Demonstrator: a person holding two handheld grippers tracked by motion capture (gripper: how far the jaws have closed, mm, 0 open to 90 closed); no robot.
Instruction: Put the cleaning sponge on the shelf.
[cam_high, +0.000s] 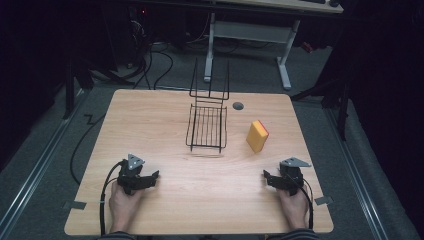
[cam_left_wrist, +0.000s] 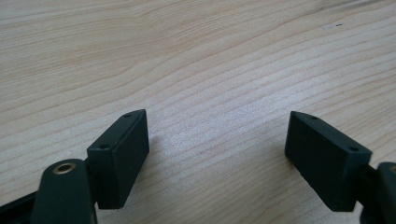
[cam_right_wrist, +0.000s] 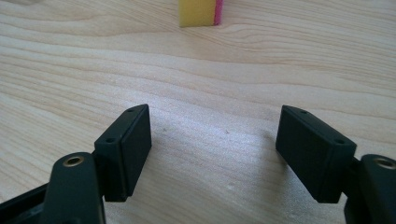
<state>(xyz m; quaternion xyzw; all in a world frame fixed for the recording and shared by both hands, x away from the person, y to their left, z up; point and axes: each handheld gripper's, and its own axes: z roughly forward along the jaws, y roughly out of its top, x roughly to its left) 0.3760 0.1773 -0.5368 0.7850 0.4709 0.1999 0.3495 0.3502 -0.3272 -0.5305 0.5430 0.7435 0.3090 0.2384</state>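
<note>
A yellow sponge (cam_high: 257, 135) with a pink edge stands on end right of the table's middle; its lower part (cam_right_wrist: 201, 12) shows at the top of the right gripper view. A black wire rack (cam_high: 207, 126) sits at the middle back. My left gripper (cam_high: 148, 178) rests near the front left, held by a hand, its jaws wide apart over bare wood (cam_left_wrist: 217, 140). My right gripper (cam_high: 270, 178) rests near the front right, open too (cam_right_wrist: 215, 140), with nothing between its jaws. The sponge lies well ahead of it.
The wooden table (cam_high: 165, 210) has a round grey grommet (cam_high: 238, 105) at the back. Taped tabs stick out at the front corners (cam_high: 74, 204). Cables (cam_high: 104, 200) trail from each gripper. A desk frame (cam_high: 250, 35) stands on the floor behind.
</note>
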